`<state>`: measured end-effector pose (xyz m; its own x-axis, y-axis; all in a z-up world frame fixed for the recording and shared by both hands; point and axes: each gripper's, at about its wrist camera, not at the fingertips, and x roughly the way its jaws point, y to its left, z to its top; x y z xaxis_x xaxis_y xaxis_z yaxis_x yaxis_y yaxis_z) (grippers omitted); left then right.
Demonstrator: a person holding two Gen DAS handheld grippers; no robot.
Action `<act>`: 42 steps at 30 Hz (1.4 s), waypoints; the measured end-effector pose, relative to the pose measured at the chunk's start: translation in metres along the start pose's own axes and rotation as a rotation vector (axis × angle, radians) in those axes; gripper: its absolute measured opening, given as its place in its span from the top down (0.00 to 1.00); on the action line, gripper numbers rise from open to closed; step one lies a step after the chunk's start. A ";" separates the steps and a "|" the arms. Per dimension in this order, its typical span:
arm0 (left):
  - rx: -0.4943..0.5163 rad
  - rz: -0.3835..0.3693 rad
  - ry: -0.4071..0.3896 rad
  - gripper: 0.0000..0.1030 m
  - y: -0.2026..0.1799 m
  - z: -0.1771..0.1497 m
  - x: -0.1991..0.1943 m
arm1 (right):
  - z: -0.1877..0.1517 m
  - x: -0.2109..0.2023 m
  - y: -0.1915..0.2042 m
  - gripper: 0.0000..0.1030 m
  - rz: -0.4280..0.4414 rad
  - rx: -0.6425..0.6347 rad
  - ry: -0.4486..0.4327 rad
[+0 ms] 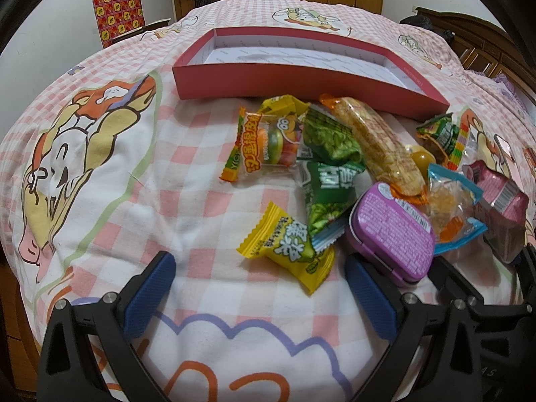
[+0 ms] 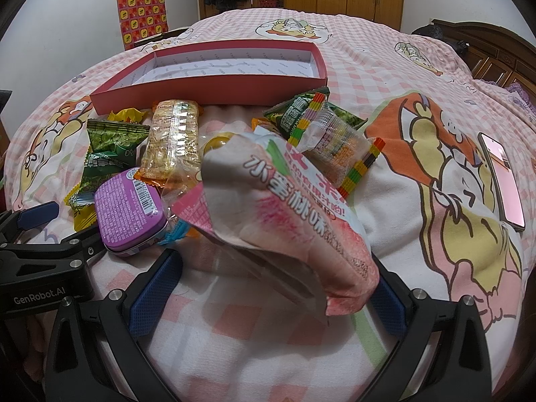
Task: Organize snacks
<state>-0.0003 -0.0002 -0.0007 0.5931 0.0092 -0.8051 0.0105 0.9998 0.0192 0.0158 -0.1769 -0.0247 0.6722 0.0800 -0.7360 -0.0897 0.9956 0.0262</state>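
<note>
We find the right gripper (image 2: 268,288) spread wide around a pink peach-flavour packet (image 2: 291,221); the left gripper (image 1: 258,288) gapes empty near the snack pile (image 1: 335,167). The red box (image 2: 214,87) lies empty beyond. Risk: crinkly film slipping on closure.

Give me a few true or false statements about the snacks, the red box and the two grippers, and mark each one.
1. The red box holds no snacks. True.
2. The purple tin sits inside the box. False: it lies on the bedspread among the snacks.
3. The left gripper is open with nothing between its fingers. True.
4. The right gripper is shut on the yellow candy. False: it is open, and the pink peach packet lies between its fingers.
5. A phone lies on the bed to the right. True.
</note>
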 end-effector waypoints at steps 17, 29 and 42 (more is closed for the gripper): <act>0.022 -0.071 -0.005 0.05 0.008 0.005 -0.021 | 0.010 -0.034 -0.009 0.00 0.078 -0.041 -0.006; -0.002 -0.123 -0.056 0.10 0.017 0.022 -0.038 | 0.030 -0.047 -0.028 0.01 0.113 0.003 -0.040; 0.031 -0.243 -0.013 0.53 -0.013 0.042 -0.016 | 0.031 -0.028 -0.036 0.33 0.148 0.042 0.000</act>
<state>0.0234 -0.0140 0.0370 0.5808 -0.2317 -0.7804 0.1783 0.9716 -0.1557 0.0232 -0.2137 0.0155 0.6536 0.2262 -0.7222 -0.1569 0.9741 0.1631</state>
